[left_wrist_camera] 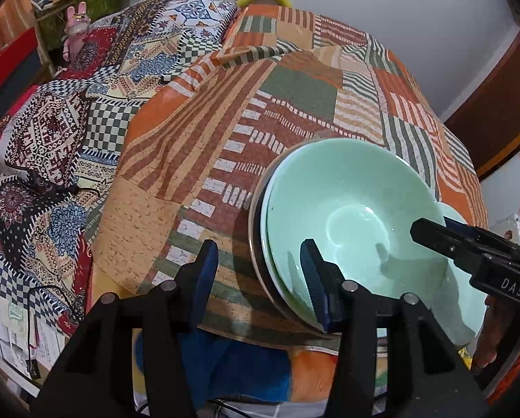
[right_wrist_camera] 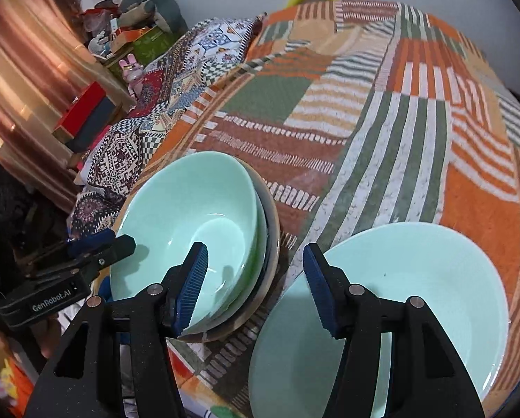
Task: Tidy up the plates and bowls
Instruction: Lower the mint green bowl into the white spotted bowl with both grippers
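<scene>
A mint green bowl point(left_wrist_camera: 357, 209) point(right_wrist_camera: 190, 202) sits nested on top of a second green bowl and a dark bowl with a beige rim point(right_wrist_camera: 272, 230), all on a patchwork quilt. My left gripper point(left_wrist_camera: 260, 271) stands open astride the stack's left rim, one pad inside the top bowl and one outside, neither pressing. My right gripper point(right_wrist_camera: 256, 271) is open astride the stack's right rim in the same way. Each gripper also shows in the other's view: the right gripper point(left_wrist_camera: 430, 230), the left gripper point(right_wrist_camera: 120, 244). A mint green plate point(right_wrist_camera: 417, 296) point(left_wrist_camera: 469, 313) lies just right of the stack.
The striped quilt point(right_wrist_camera: 382, 139) covers a bed, with a patterned blanket point(left_wrist_camera: 68, 139) bunched at its left. Shelves with boxes and a pink rabbit figure point(left_wrist_camera: 75, 28) stand beyond the bed's left side. A person's hand point(left_wrist_camera: 493, 334) holds the right gripper.
</scene>
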Action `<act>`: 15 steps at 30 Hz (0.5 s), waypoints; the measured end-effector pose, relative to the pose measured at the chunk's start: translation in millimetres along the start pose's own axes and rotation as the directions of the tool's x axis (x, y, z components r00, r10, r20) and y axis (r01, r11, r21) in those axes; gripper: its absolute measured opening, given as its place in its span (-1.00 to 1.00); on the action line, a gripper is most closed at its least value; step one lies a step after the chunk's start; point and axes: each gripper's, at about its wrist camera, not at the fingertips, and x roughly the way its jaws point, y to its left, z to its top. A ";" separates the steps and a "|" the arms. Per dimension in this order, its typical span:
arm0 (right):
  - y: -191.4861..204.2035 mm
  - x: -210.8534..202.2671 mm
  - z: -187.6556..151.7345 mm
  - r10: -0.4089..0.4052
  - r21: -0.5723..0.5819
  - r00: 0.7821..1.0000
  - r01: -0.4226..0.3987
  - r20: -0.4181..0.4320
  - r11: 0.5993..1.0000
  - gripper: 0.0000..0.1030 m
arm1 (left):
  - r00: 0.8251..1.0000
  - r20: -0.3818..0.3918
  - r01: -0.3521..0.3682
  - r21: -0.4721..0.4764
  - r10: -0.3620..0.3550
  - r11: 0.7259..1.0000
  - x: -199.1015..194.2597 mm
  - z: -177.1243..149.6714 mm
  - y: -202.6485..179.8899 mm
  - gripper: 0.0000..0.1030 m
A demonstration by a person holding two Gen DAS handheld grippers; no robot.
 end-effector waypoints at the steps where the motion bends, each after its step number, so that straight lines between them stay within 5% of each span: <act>1: -0.2 1.1 0.8 0.000 -0.001 1.000 0.000 -0.002 1.000 0.03 | 1.000 -0.003 0.004 0.001 -0.004 1.000 1.5 -0.2 0.5 -0.05; 15: -0.2 21.8 1.4 0.004 -0.021 0.999 -0.005 -0.041 1.000 -0.12 | 0.997 -0.051 0.062 -0.023 -0.063 0.998 25.1 -0.5 7.0 -0.06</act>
